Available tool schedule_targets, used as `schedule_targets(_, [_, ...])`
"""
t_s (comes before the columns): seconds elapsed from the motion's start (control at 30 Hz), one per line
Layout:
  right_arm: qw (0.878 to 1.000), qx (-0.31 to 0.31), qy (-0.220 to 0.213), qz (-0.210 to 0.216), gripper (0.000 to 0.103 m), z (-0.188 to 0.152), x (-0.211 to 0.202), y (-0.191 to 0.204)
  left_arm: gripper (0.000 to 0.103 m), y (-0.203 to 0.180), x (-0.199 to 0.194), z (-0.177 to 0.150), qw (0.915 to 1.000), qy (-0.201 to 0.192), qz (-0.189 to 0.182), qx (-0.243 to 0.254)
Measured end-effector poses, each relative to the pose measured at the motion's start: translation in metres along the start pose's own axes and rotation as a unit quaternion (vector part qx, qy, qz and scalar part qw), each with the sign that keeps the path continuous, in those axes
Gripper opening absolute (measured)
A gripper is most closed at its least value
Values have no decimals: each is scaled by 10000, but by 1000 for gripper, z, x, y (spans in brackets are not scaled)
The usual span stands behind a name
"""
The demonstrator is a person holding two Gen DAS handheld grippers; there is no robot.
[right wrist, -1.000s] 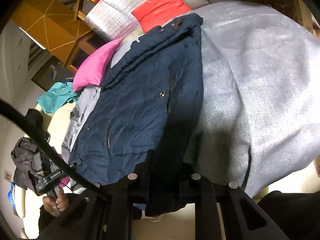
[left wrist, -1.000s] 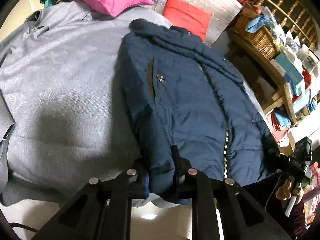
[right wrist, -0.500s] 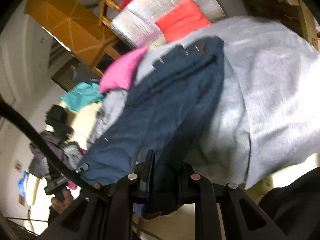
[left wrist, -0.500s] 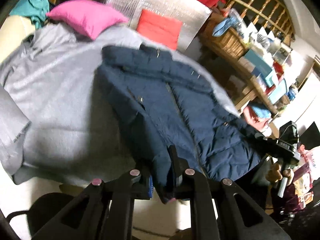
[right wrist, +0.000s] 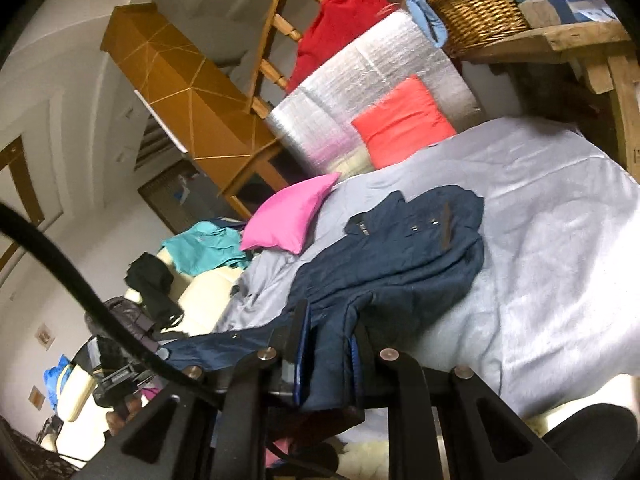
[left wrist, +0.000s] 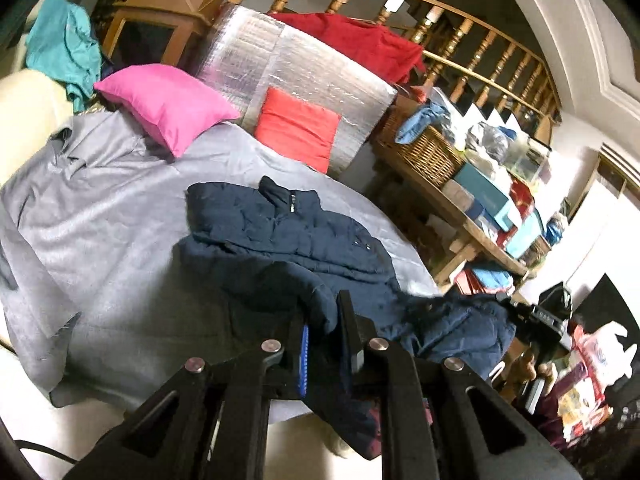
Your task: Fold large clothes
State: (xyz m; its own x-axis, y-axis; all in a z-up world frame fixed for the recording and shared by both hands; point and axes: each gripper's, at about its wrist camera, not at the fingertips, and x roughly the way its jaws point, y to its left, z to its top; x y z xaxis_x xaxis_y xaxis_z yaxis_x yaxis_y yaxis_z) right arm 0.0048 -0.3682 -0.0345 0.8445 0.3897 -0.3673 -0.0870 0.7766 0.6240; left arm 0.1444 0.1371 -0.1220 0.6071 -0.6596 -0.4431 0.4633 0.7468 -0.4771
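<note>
A navy padded jacket (left wrist: pixel 296 240) lies collar-up on a grey sheet (left wrist: pixel 100 208) over a bed. My left gripper (left wrist: pixel 322 324) is shut on the jacket's bottom hem, held up above the bed edge so the lower part bunches toward the collar. My right gripper (right wrist: pixel 328 340) is shut on the other bottom corner of the jacket (right wrist: pixel 392 256), also lifted. The right gripper also shows at the right of the left wrist view (left wrist: pixel 536 312).
A pink pillow (left wrist: pixel 164 104) and a red pillow (left wrist: pixel 298 128) lie at the bed's head against a silver foil panel (left wrist: pixel 304 64). A wooden shelf with a wicker basket (left wrist: pixel 424 152) and boxes stands on the right. Teal clothing (right wrist: pixel 204 244) lies left.
Both grippers have lifted the jacket's bottom hem up and toward the collar. The jacket, flat a second ago, now bunches and folds over itself.
</note>
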Motion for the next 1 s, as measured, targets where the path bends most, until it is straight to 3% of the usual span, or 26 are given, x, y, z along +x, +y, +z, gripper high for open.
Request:
schedule_targets(0.5, [9979,532,-340,-111,18,74,103,-47,13,54,102,69,9936,-303,339,-1036])
schedule_targets(1.0, [9929,877,-453,-661,18,132,238,-108,14,109,234,130,9744,-535,852,-2012])
